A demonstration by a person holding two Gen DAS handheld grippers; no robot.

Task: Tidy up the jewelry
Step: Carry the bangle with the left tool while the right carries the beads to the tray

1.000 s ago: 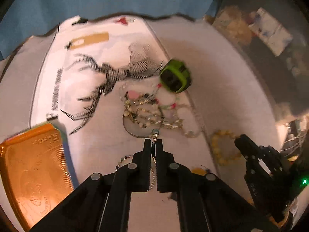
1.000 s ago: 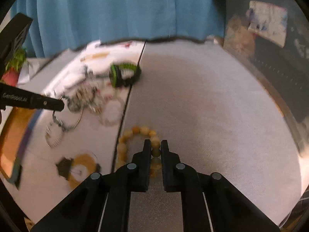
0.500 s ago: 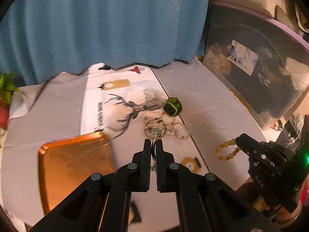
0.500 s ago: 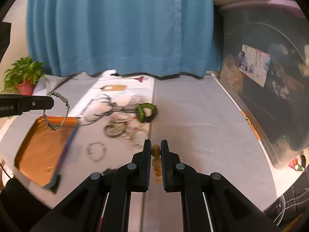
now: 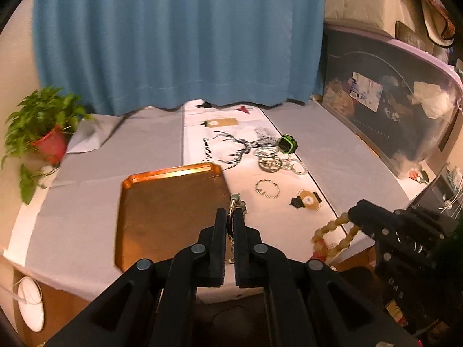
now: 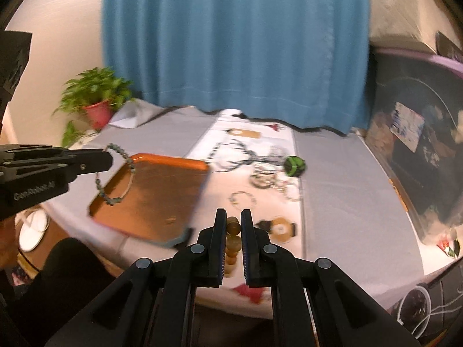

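— Amber beads are sitting clamped between the right tongs, the rest of the loop hanging down behind the tips; from the left camera that strand is dangling off the tongs beyond the tabletop edge.

— And the left tongs?

— Closed on a grey-green bracelet. Its clasp end is poking up just past the tips, and from the right camera the ring is hanging below the tongs, over the near-left part of the copper tray.

— What is changing from a second ago?

— Both pairs are rising and pulling back. Then they were low among the jewelry, the beads lying flat on the grey cloth and the bracelet touching the pile. Now both pieces are hanging clear. The pile, the green watch and a small bracelet are staying on the white cloth, well apart from both tongs.
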